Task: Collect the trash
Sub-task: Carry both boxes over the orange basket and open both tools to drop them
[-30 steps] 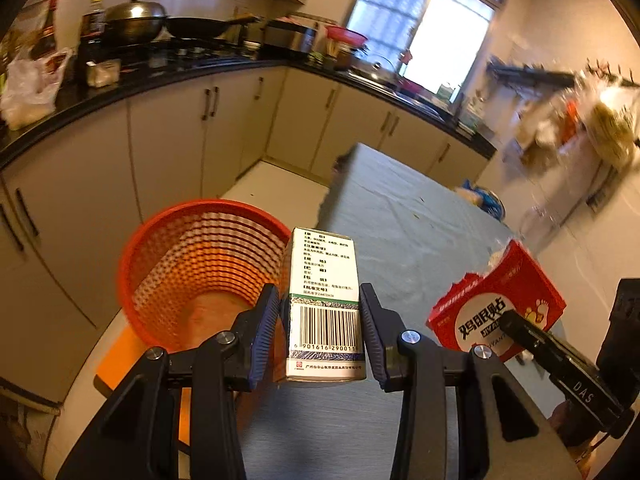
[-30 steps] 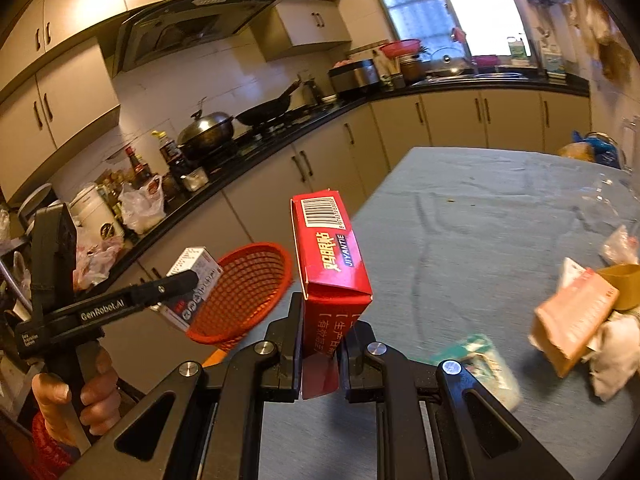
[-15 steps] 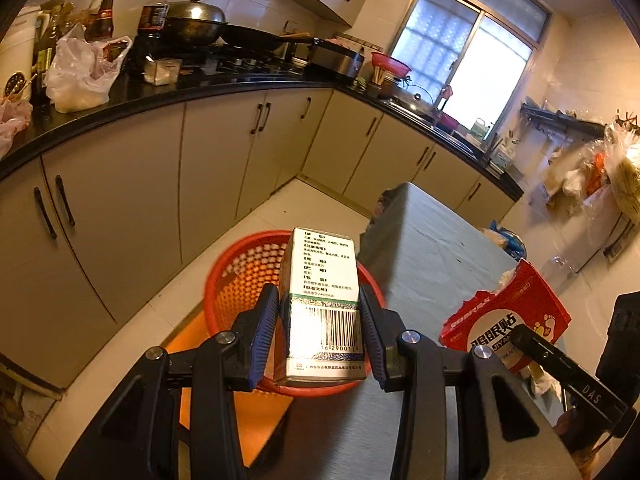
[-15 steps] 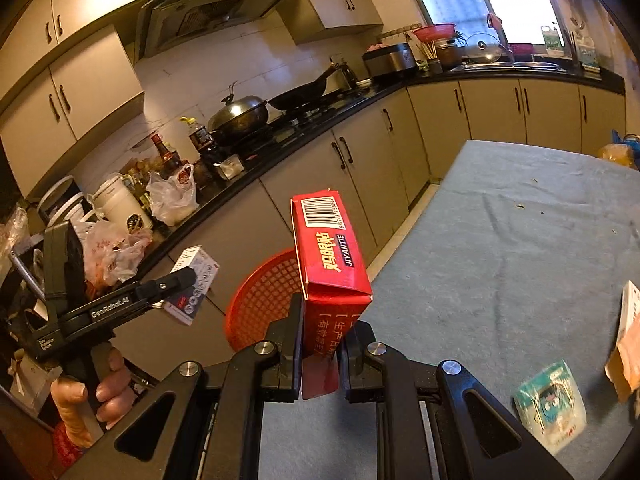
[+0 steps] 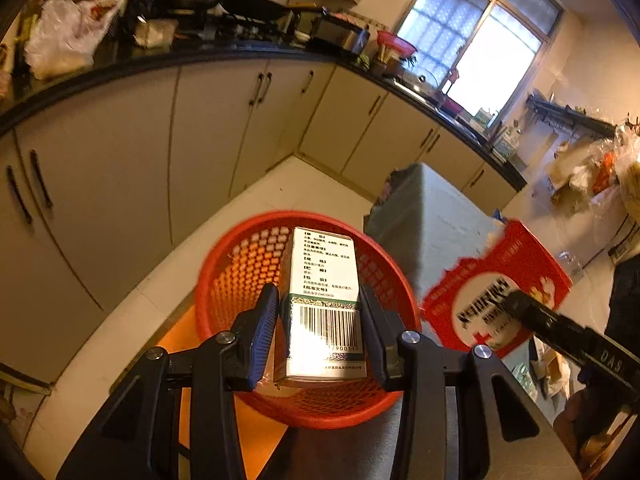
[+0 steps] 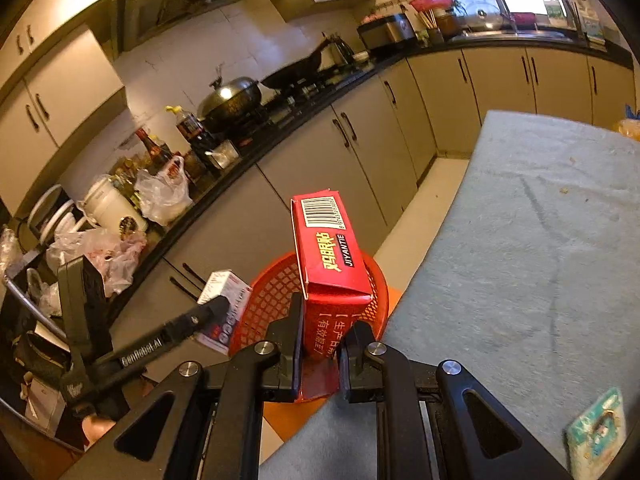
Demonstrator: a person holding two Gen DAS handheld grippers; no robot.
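Observation:
My left gripper (image 5: 319, 322) is shut on a white medicine box (image 5: 324, 304) with a barcode, held right over the mouth of the red mesh basket (image 5: 236, 276) on the floor. My right gripper (image 6: 320, 340) is shut on a red box (image 6: 332, 256) with a barcode on top, held above the table's edge with the red mesh basket (image 6: 272, 300) just behind it. In the right wrist view the left gripper (image 6: 216, 306) carries the white medicine box (image 6: 226, 300) beside the basket's left rim. The red box (image 5: 496, 300) shows at the right of the left wrist view.
The basket stands on an orange stool (image 5: 176, 340) beside the grey-covered table (image 6: 520, 260). A small teal packet (image 6: 596, 428) lies near the table's front. Kitchen cabinets (image 5: 120, 180) and a cluttered black counter (image 6: 224, 152) run behind. White floor (image 5: 280, 192) lies between cabinets and table.
Both grippers have swung left off the table toward the basket. The white box now hangs over the basket's mouth, and the red box has come up to its rim. Both grips are unchanged.

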